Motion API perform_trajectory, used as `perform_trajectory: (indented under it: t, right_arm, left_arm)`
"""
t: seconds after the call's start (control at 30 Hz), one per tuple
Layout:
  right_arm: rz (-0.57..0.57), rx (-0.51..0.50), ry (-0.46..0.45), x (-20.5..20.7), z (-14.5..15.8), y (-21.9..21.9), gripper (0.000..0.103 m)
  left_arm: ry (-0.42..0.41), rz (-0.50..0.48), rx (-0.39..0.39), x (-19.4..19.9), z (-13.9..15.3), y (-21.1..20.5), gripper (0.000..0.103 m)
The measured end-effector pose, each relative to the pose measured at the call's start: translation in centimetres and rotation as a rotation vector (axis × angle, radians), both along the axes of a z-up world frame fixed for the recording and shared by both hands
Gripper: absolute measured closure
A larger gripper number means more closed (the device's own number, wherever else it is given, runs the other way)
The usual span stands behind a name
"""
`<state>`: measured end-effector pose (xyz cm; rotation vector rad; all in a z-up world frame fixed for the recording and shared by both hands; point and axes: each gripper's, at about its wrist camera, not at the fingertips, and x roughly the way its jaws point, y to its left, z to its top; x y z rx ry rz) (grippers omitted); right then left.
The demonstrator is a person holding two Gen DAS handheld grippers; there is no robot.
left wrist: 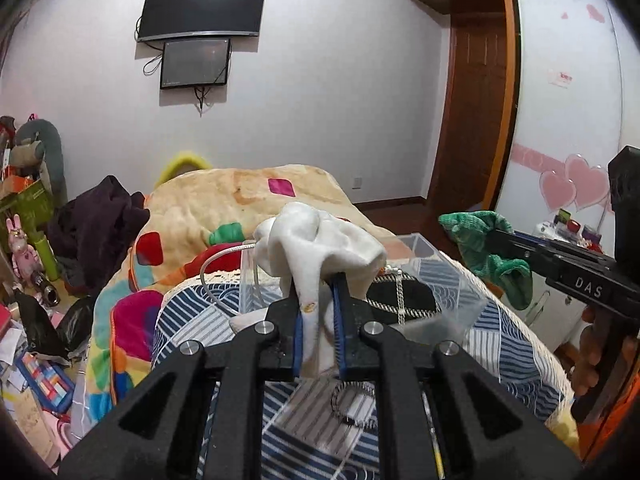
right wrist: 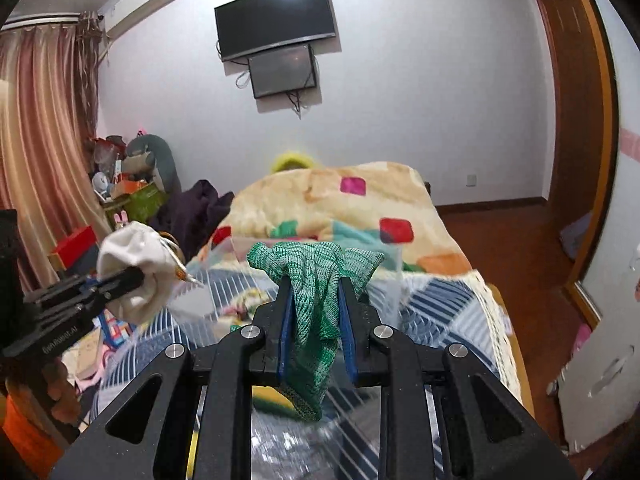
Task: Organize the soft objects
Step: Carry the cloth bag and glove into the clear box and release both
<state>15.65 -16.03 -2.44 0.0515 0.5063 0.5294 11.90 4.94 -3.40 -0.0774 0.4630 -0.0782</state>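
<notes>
My left gripper [left wrist: 318, 300] is shut on a white sock [left wrist: 320, 240] and holds it up above a clear plastic box [left wrist: 448, 280] on the bed. The sock also shows at the left of the right wrist view [right wrist: 136, 268]. My right gripper [right wrist: 316, 300] is shut on a green knitted cloth [right wrist: 316, 280], held in the air over the same clear box [right wrist: 384, 292]. The green cloth [left wrist: 492, 252] hangs at the right of the left wrist view, to the right of the box.
The bed has a blue striped patchwork cover [left wrist: 516, 340] and a colourful blanket [left wrist: 224, 208] heaped behind the box. A dark garment [left wrist: 100, 224] lies at the bed's left. Cluttered floor [left wrist: 36, 360] at left, wardrobe [left wrist: 560, 100] at right.
</notes>
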Motion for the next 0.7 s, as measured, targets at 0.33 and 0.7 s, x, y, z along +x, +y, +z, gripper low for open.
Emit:
perform_trajectory:
  t: [0.33, 0.7]
  right_arm:
    - [0.04, -0.032, 0.01, 3.1, -0.5, 3.8, 0.084]
    - [0.105, -0.157, 0.118, 5.5, -3.7, 7.3, 0.084]
  left_arm:
    - [0.032, 0.029, 0.039, 4.6, -1.2, 0.0, 0.091]
    - [0.123, 0.047, 0.102, 8.3, -4.7, -0.8, 0.091]
